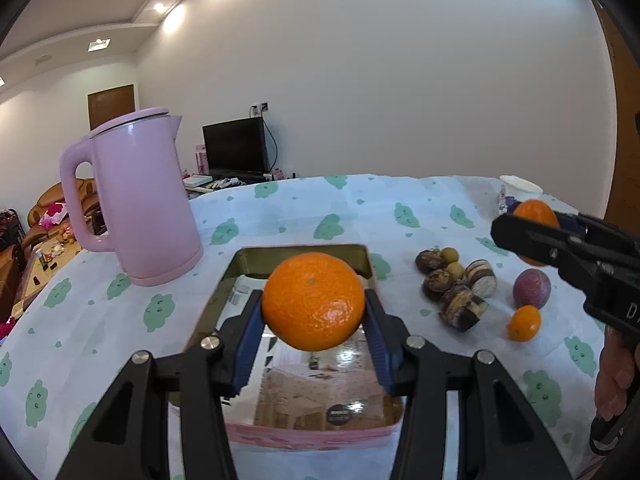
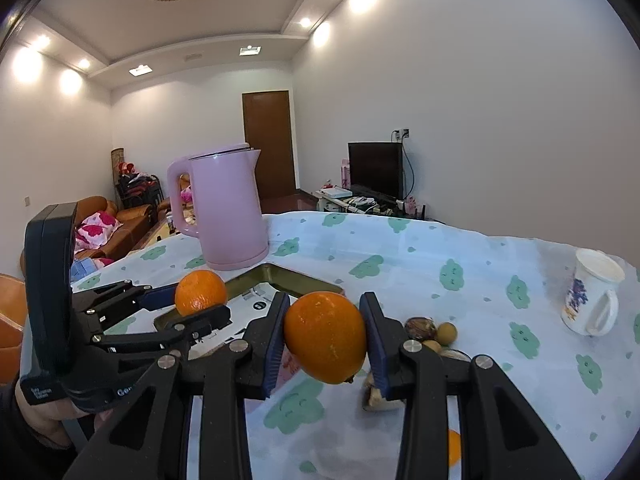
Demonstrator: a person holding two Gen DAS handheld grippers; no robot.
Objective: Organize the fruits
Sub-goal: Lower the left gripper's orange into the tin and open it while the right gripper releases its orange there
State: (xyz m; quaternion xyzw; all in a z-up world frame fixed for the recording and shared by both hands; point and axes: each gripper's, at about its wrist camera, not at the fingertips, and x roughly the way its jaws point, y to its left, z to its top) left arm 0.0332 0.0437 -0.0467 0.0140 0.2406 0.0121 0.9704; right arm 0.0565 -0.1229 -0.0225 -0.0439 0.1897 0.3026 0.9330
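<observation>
My left gripper (image 1: 314, 304) is shut on a big round orange (image 1: 313, 300), held above a shallow pink-sided tin tray (image 1: 312, 434) with a mirror-like bottom. In the right wrist view the same left gripper (image 2: 196, 300) and its orange (image 2: 200, 292) hover over the tray (image 2: 308, 282). My right gripper (image 2: 325, 340) is shut on a smaller oval orange (image 2: 326, 336); the left wrist view shows it at the right edge (image 1: 534, 226). On the cloth lie several dark brown fruits (image 1: 452, 288), a purple fruit (image 1: 531, 289) and a tiny orange (image 1: 524, 323).
A tall pink kettle (image 1: 140, 196) stands left of the tray. A white flowered mug (image 2: 592, 298) sits at the table's far right. The table wears a white cloth with green prints (image 1: 360, 208). A person's hand (image 1: 616, 380) holds the right gripper.
</observation>
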